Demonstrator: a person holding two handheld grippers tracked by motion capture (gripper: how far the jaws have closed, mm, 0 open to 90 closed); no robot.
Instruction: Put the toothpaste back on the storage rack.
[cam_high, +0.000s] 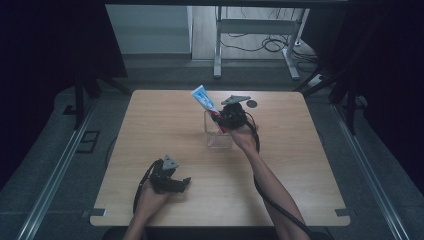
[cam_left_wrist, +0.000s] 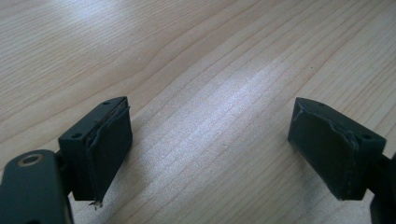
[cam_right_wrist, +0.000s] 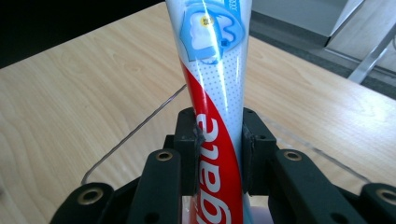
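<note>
A toothpaste tube (cam_high: 204, 99), light blue at its flat end and red and white lower down, slants up and to the left above a clear plastic box (cam_high: 219, 140) at the table's middle. My right gripper (cam_high: 223, 119) is shut on the tube. In the right gripper view the tube (cam_right_wrist: 215, 88) rises between the two black pads (cam_right_wrist: 195, 149), with the box's clear rim (cam_right_wrist: 140, 123) beneath it. My left gripper (cam_high: 184, 183) rests low near the front edge of the table, open. Bare wood lies between its pads (cam_left_wrist: 109, 149) in the left gripper view.
The wooden table (cam_high: 150, 125) carries a small dark round mark (cam_high: 251, 103) at its far side. Beyond the table stand a metal-legged frame (cam_high: 257, 30) and loose cables on the floor. Dark curtains hang at both sides.
</note>
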